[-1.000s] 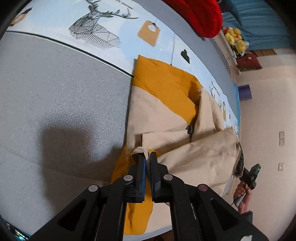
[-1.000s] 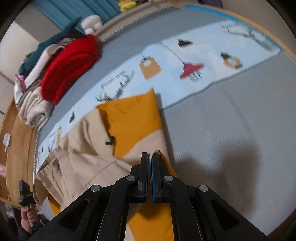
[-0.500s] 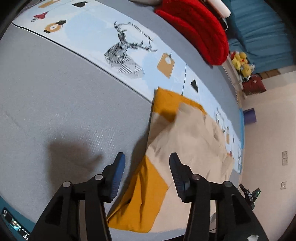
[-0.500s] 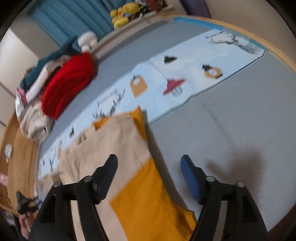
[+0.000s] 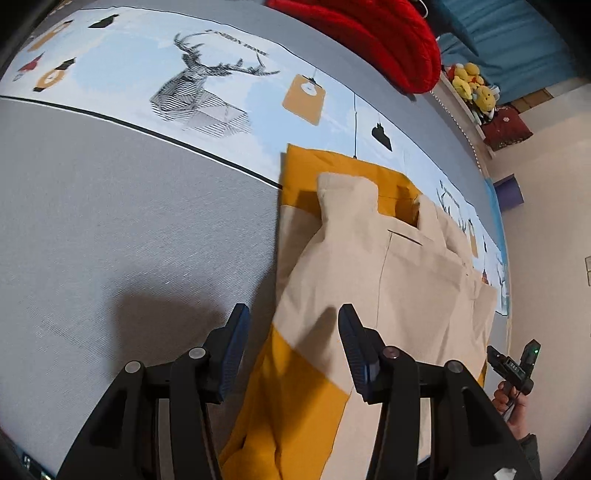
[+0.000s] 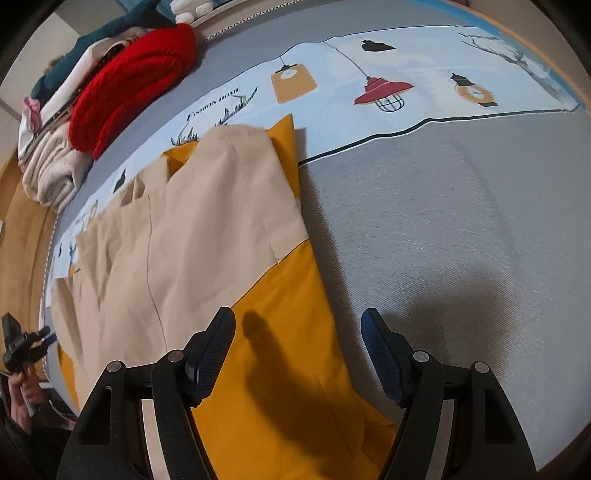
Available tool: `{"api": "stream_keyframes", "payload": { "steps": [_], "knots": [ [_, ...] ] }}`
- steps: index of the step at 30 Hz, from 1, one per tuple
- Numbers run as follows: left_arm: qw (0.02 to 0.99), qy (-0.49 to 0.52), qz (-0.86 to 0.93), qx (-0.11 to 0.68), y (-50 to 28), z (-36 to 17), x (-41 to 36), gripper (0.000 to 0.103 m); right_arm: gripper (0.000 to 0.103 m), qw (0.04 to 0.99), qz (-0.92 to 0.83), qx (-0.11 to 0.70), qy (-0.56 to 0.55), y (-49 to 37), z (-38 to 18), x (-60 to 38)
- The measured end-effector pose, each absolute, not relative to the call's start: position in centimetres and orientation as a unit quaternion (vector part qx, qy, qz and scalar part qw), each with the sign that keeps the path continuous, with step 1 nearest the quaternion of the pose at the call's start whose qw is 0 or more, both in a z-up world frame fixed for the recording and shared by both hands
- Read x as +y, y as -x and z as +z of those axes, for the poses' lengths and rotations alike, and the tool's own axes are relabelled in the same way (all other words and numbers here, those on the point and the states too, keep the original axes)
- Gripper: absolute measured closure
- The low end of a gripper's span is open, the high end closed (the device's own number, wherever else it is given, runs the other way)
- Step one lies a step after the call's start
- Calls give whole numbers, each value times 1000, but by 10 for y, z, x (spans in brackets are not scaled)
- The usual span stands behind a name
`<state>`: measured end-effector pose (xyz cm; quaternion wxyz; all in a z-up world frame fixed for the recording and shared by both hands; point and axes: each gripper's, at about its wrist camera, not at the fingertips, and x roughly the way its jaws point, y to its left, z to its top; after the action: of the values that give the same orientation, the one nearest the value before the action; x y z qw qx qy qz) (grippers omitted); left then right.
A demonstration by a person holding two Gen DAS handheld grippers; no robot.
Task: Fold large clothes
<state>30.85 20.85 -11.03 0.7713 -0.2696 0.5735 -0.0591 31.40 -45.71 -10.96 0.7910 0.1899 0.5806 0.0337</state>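
A large beige and mustard garment (image 5: 388, 277) (image 6: 207, 229) lies folded flat on the grey bed cover (image 5: 129, 240) (image 6: 461, 221), its beige layer over the mustard one. My left gripper (image 5: 293, 314) hovers open over the garment's near left edge, with nothing pinched. In the right wrist view my right gripper (image 6: 298, 317) hangs above the mustard part near the garment's right edge; its jaws are closing a little but stand wide, with only cloth below them, not gripped. Each wrist view also catches the other gripper in a hand: the right gripper (image 5: 513, 365), the left gripper (image 6: 22, 347).
A light blue printed band (image 5: 221, 74) (image 6: 369, 74) with deer and lamps crosses the bed behind the garment. A red knit piece (image 5: 369, 33) (image 6: 129, 85) and a stack of folded clothes (image 6: 48, 166) lie at the far side. Yellow plush toys (image 5: 476, 88) sit beyond.
Both grippers were shut on the garment's lifted edge one second ago. They have let go and opened, and the beige layer now lies flat over the mustard part.
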Motion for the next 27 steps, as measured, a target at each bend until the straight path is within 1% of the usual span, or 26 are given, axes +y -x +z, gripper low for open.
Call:
{"api": "stream_keyframes", "payload": {
  "steps": [1,2,3,4,6,7,8,9,12,15,19,20,22,25,27],
  "knots": [
    [770,268,-58,577,-310,-113,206,58,43,791,36,583,-182,-315,-111,-453],
    [767,263,-57,582,-312,-117,203,59,48,793,38,584,-170,-315,-111,-450],
    [768,254,-58,585,-313,-118,200,60,57,795,36,585,-159,-315,-110,-448],
    [773,247,-59,581,-313,-117,198,62,69,797,34,584,-151,-315,-109,-446],
    [784,234,-72,571,-313,-112,195,73,87,804,30,577,-141,-312,-104,-445],
    [784,232,-79,570,-313,-111,194,82,90,808,31,570,-142,-311,-100,-445],
    [784,230,-86,571,-313,-111,192,92,92,813,33,564,-142,-310,-96,-446],
    [784,222,-97,571,-313,-110,189,95,95,820,36,554,-139,-307,-89,-446],
    [797,191,-106,562,-315,-97,182,98,98,840,40,526,-128,-300,-72,-444],
    [824,190,-106,524,-316,-75,185,100,99,870,36,478,-119,-294,-47,-443],
    [851,223,-91,466,-321,-50,196,100,99,910,25,382,-159,-289,-11,-457],
    [855,219,-85,462,-323,-49,196,100,99,914,22,372,-157,-292,-8,-456],
    [860,202,-62,464,-335,-53,195,100,99,912,11,383,-147,-307,-18,-452],
    [846,202,-41,492,-354,-73,195,100,99,885,-19,446,-136,-332,-52,-451],
    [840,175,-22,512,-365,-87,189,100,99,864,-35,482,-137,-346,-73,-452]
  ]
}}
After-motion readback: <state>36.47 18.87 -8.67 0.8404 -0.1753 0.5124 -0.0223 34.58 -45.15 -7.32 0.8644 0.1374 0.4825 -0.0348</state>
